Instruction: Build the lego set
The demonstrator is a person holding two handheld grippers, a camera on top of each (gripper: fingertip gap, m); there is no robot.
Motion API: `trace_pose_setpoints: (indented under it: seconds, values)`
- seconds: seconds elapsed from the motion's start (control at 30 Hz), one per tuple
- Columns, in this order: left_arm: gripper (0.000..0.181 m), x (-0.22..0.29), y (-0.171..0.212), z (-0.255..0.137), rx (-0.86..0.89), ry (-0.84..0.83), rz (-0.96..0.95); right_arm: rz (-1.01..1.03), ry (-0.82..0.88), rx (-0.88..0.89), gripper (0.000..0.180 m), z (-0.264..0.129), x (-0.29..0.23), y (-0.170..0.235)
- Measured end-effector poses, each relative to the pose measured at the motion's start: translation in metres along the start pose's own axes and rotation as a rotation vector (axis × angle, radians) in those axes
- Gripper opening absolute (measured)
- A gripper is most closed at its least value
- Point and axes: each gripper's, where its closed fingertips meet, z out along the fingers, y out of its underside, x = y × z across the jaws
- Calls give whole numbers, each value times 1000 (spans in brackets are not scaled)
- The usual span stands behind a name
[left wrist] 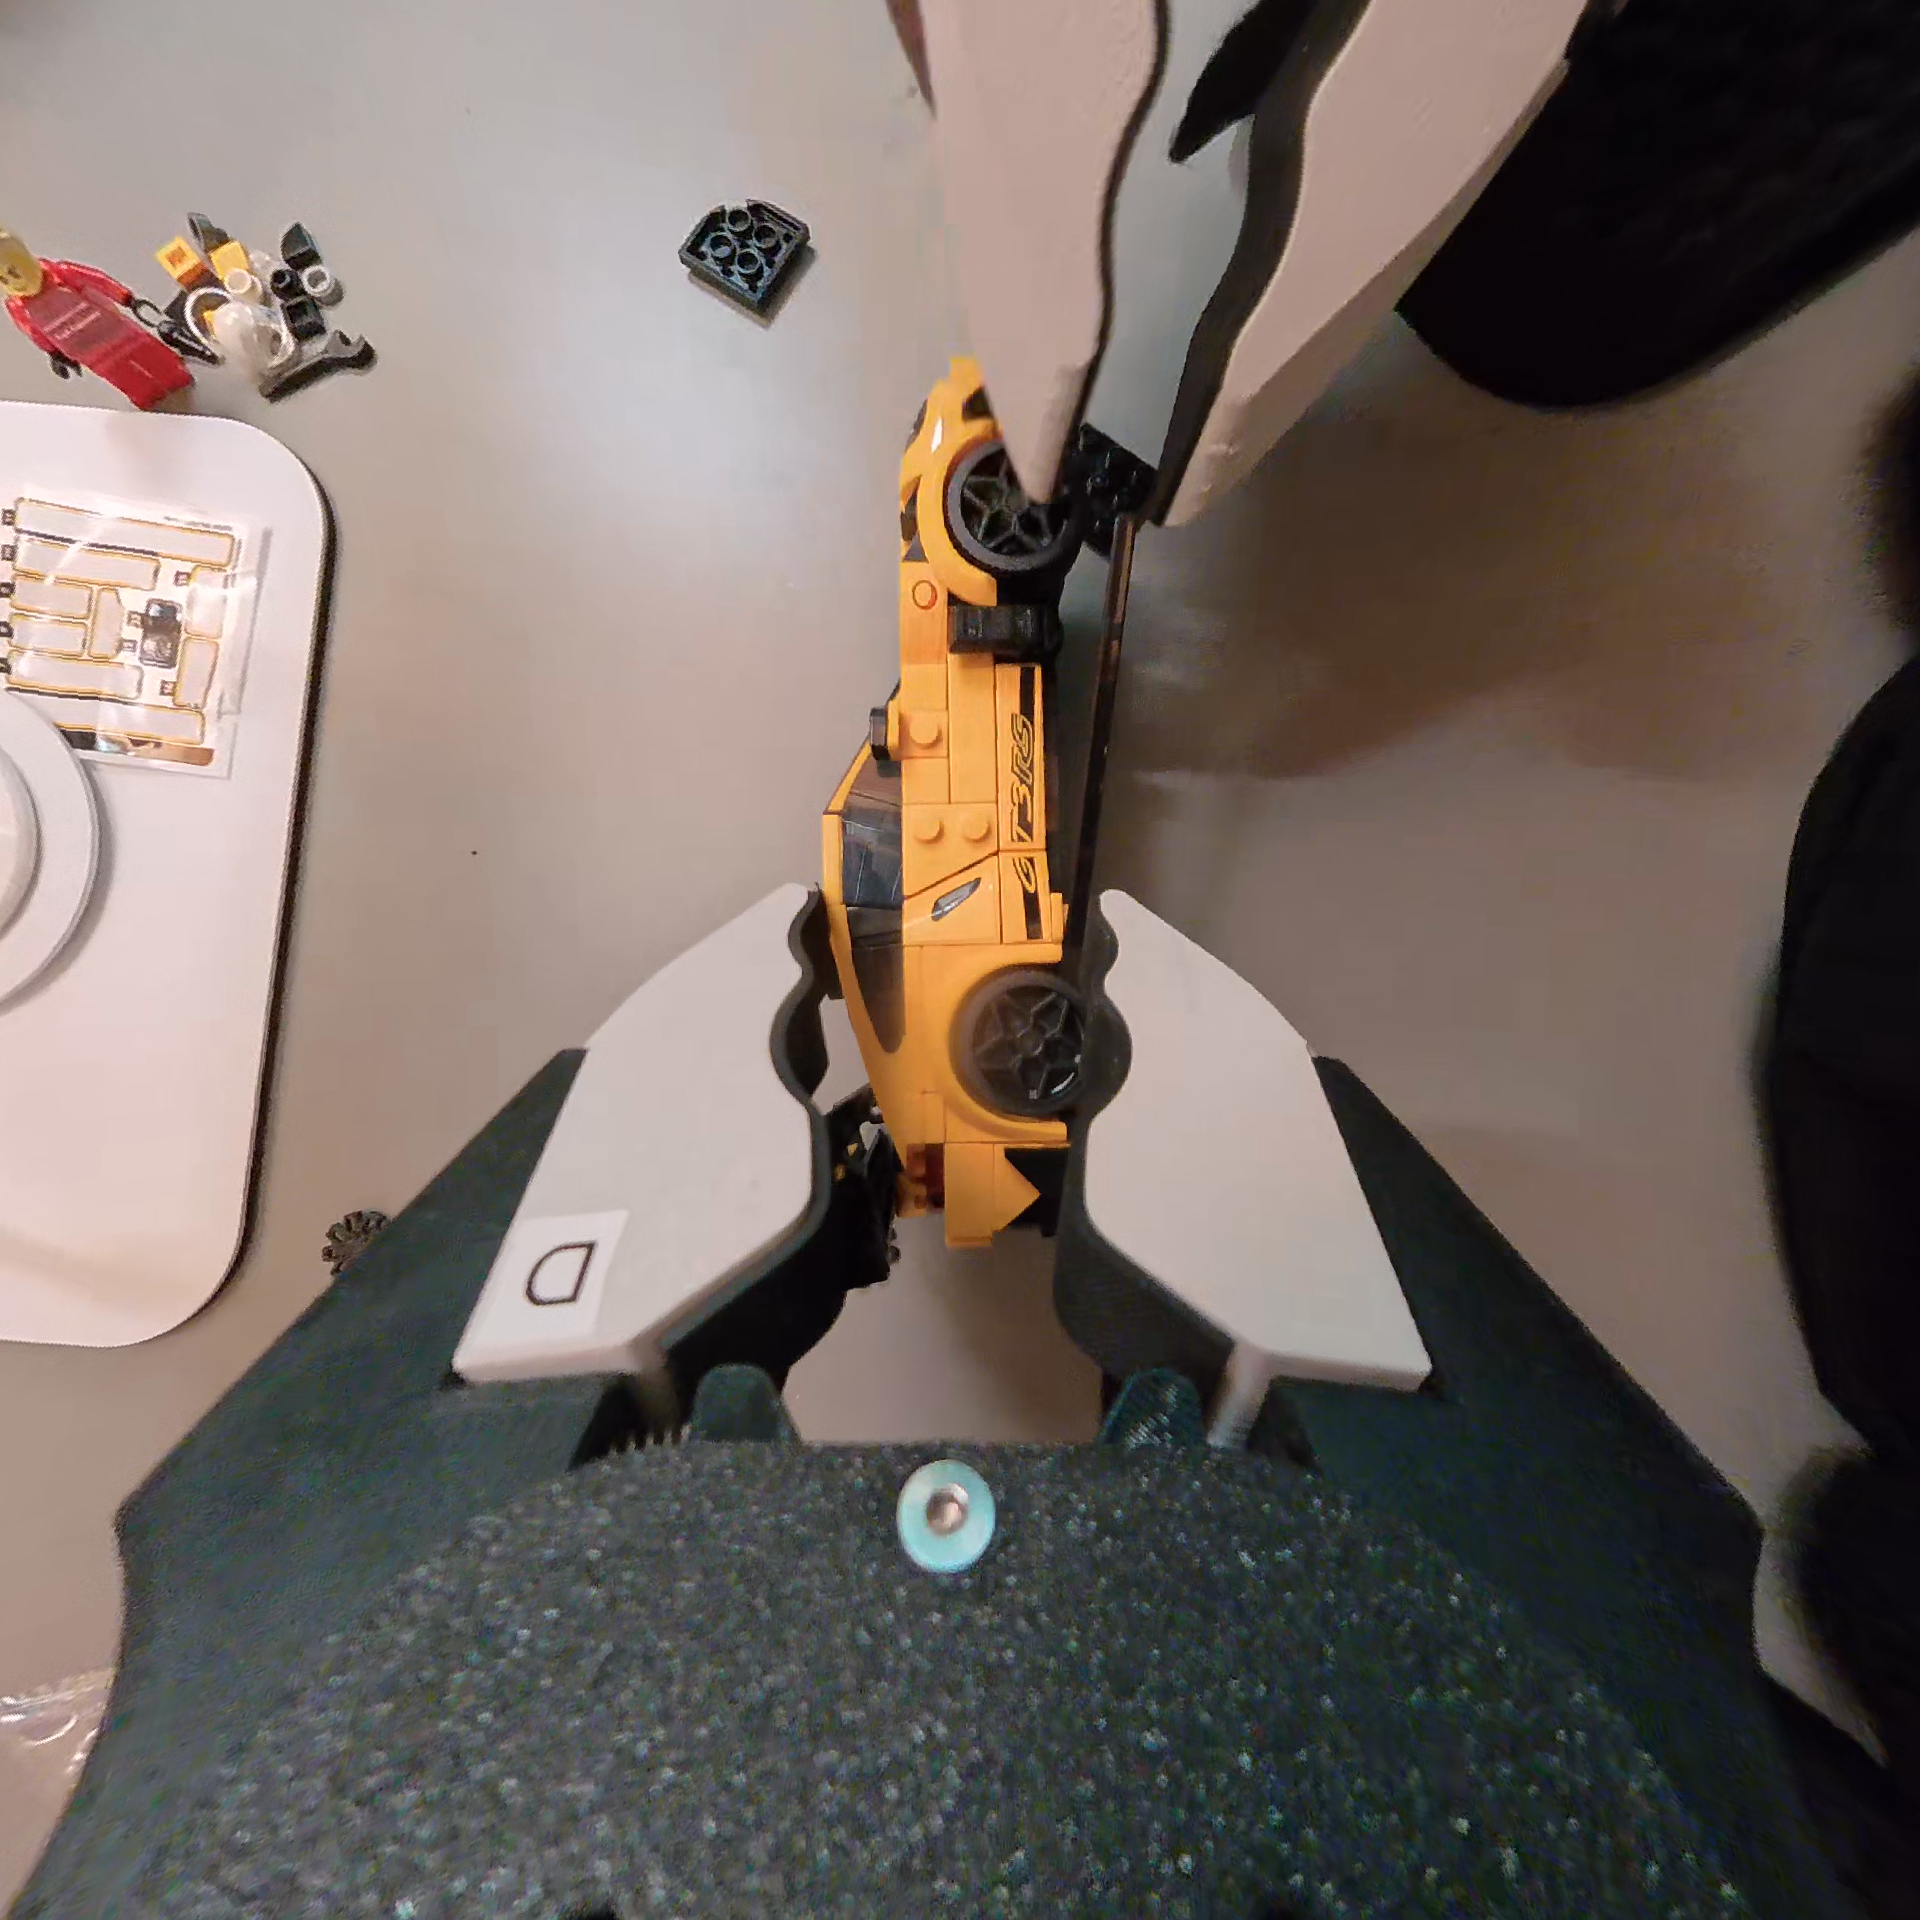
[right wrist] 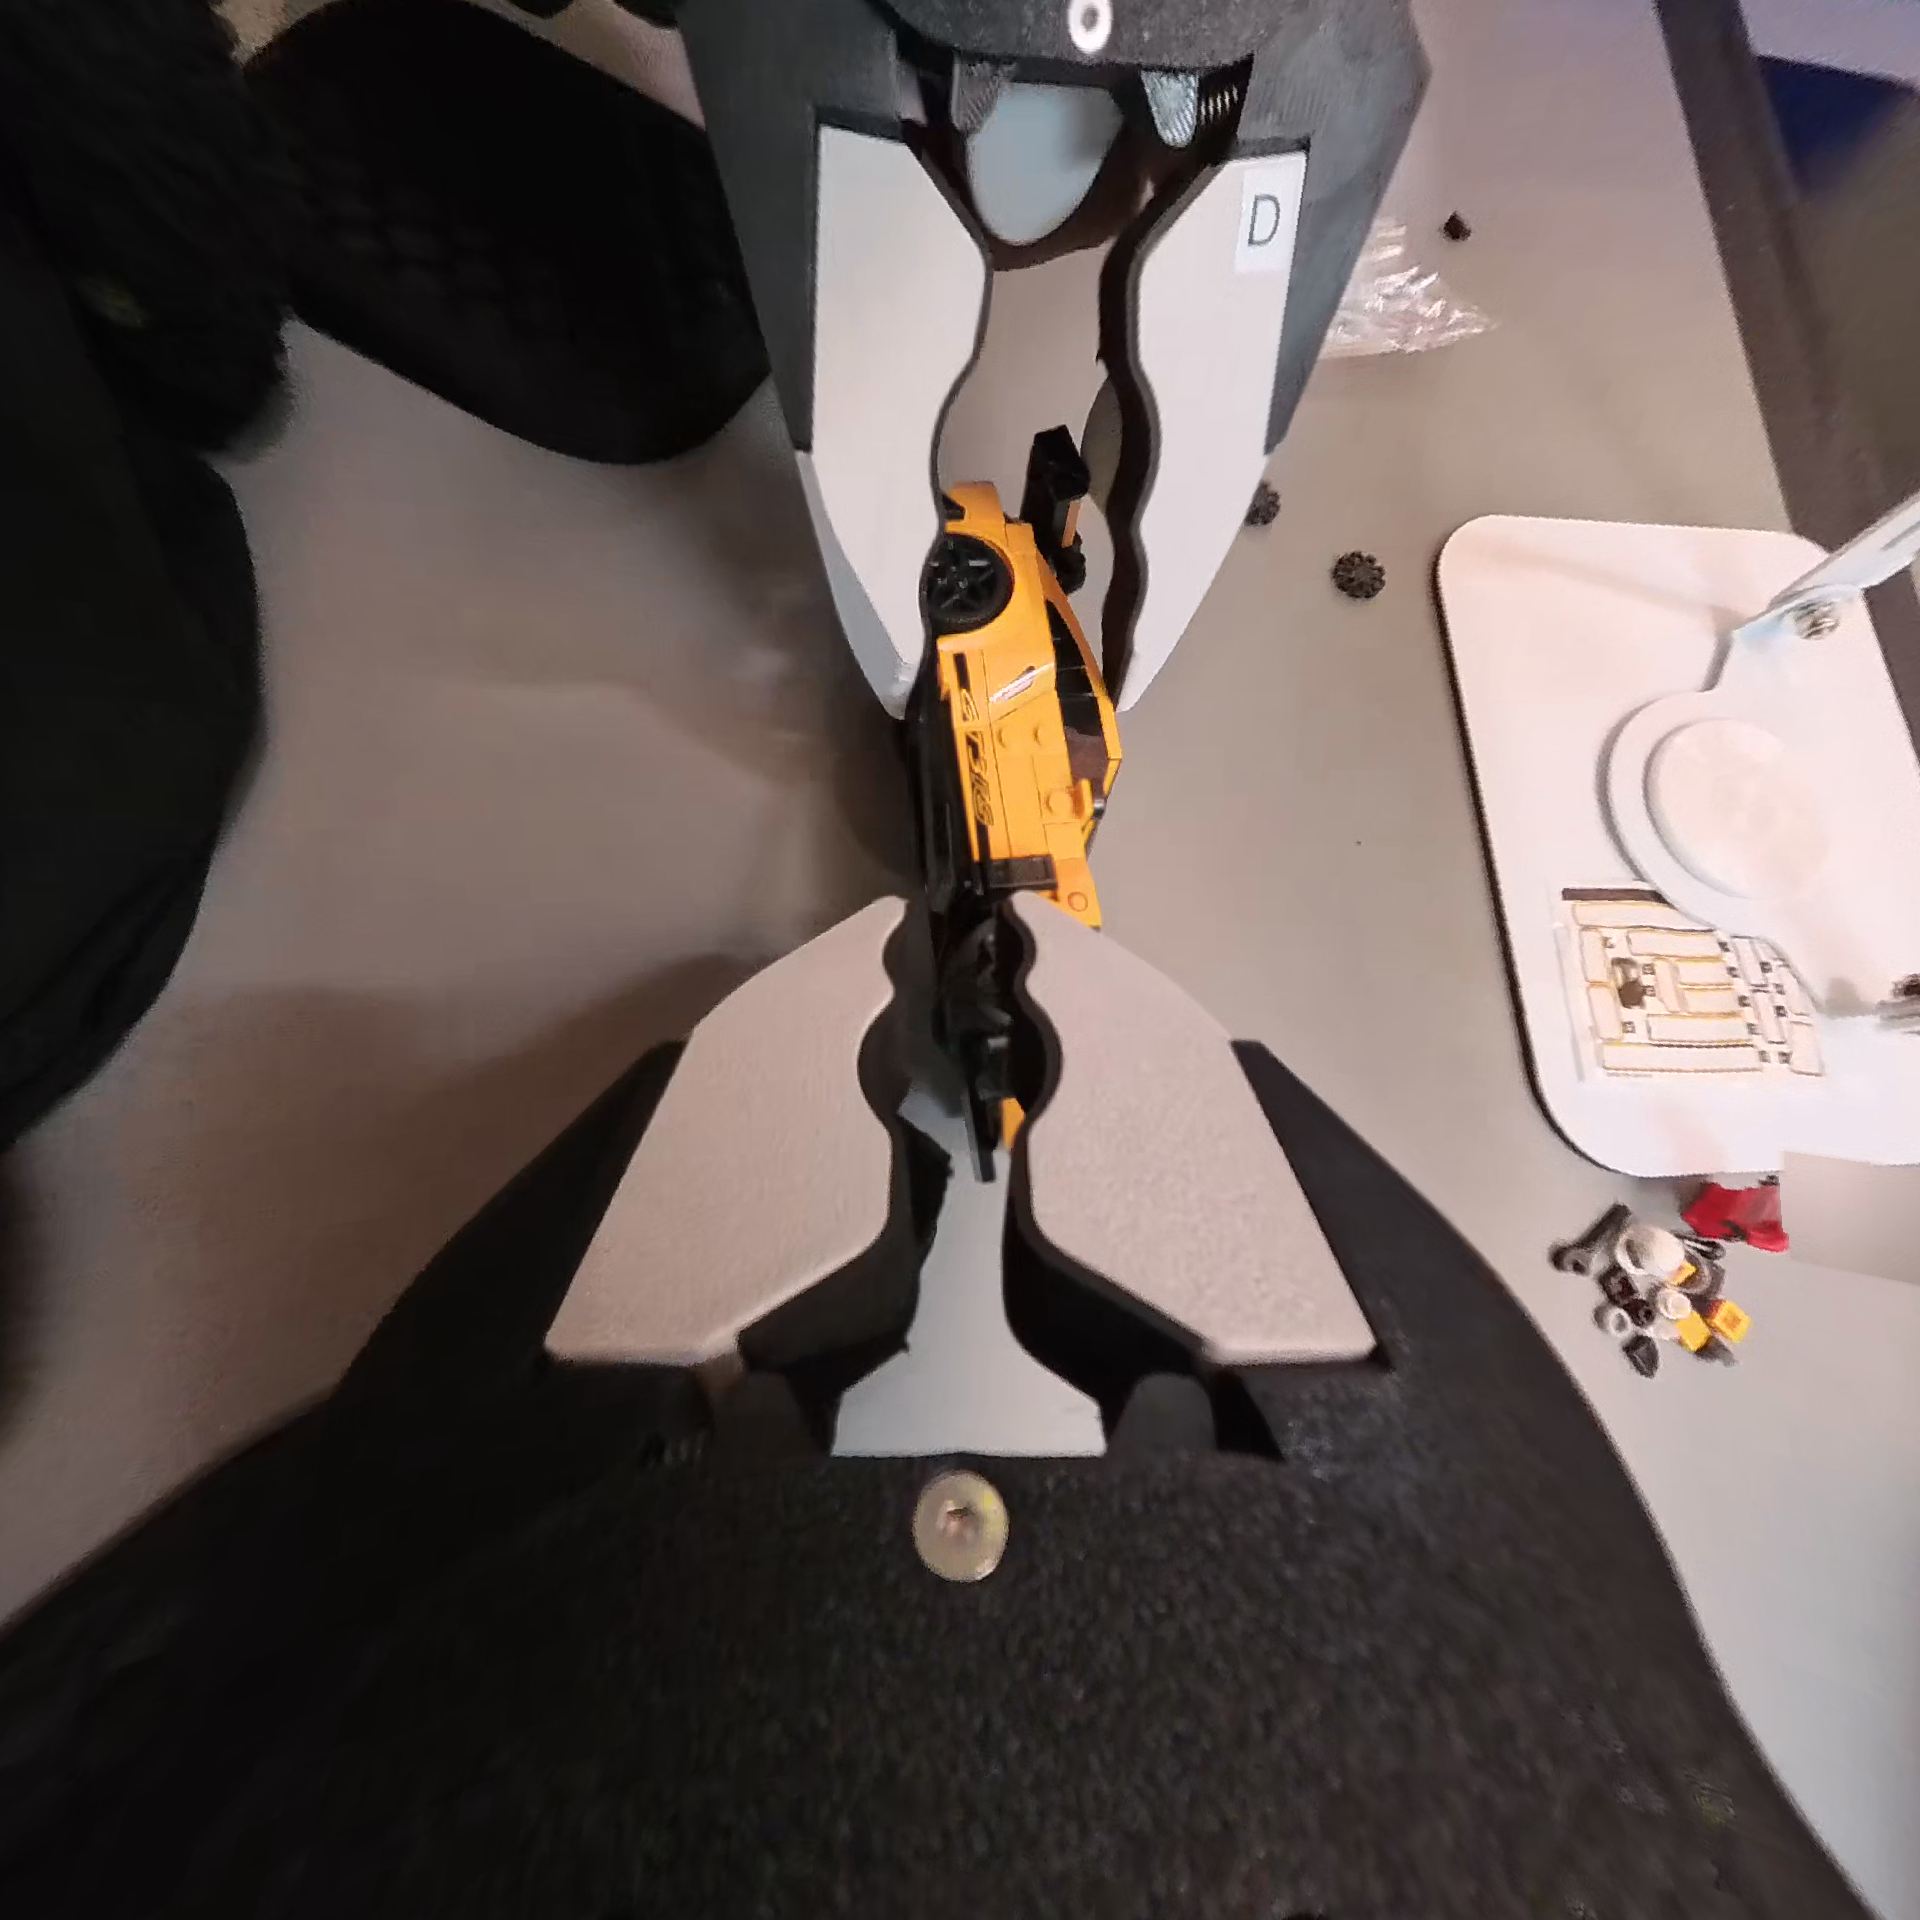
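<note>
Car: yellow lego car [left wrist: 971,821] at frame centre, on its side above the grey table [left wrist: 582,540].
Left gripper [left wrist: 951,925]: clamped on one end.
Right gripper [right wrist: 961,920]: pinching the other end.
Loose pieces [left wrist: 249,296]: upper left.

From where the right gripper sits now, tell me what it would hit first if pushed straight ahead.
The right gripper is shut on the yellow toy car already. Pushed ahead, car and all, it would probably meet the left gripper holding the far end.

left hand-held gripper [left wrist: 951,1039] clamped, right hand-held gripper [right wrist: 966,1023] clamped, facing each other
</note>
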Motion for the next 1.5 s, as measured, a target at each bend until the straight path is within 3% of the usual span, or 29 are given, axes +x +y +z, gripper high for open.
trace_pose_setpoints:
  seconds: [0.23, 0.33, 0.63, 1.5]
  values:
    - [46, 0, 0, 0, -11, 0, 12, -22, 1, 1, 17, 10, -4, -8]
    - [46, 1, 0, 0, -7, -3, 13, -47, 3, -32, 5, 16, -3, -5]
    - [56, 3, 1, -1, 26, 3, 34, 7, -25, 36, 2, 18, -7, -10]
    - [48, -3, 0, -1, 57, -34, 24, 109, 30, -65, 3, 27, -1, -1]
